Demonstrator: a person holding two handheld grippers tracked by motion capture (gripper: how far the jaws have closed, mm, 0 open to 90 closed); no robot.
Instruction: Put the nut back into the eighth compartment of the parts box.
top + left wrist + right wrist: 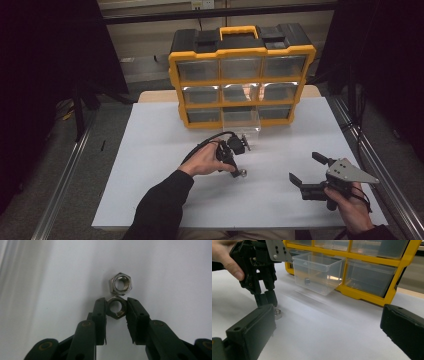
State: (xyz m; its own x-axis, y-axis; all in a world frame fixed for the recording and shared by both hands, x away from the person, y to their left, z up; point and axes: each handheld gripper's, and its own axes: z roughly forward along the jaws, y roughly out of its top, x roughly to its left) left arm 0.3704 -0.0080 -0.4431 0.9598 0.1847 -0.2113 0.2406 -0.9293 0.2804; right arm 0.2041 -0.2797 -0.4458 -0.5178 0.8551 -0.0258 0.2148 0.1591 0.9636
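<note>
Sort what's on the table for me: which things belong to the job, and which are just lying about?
In the job:
- left hand-held gripper, closed on the near hex nut
- second hex nut, touching the first
- pulled-out clear drawer
- yellow parts organizer

Lying about:
- right hand-held gripper, open and holding nothing
- white table

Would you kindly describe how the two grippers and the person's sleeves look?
Both grippers, left gripper and right gripper, are black with two blocky jaws. The right carries a grey three-cornered plate; a black cable loops from the left. The sleeves are dark.
</note>
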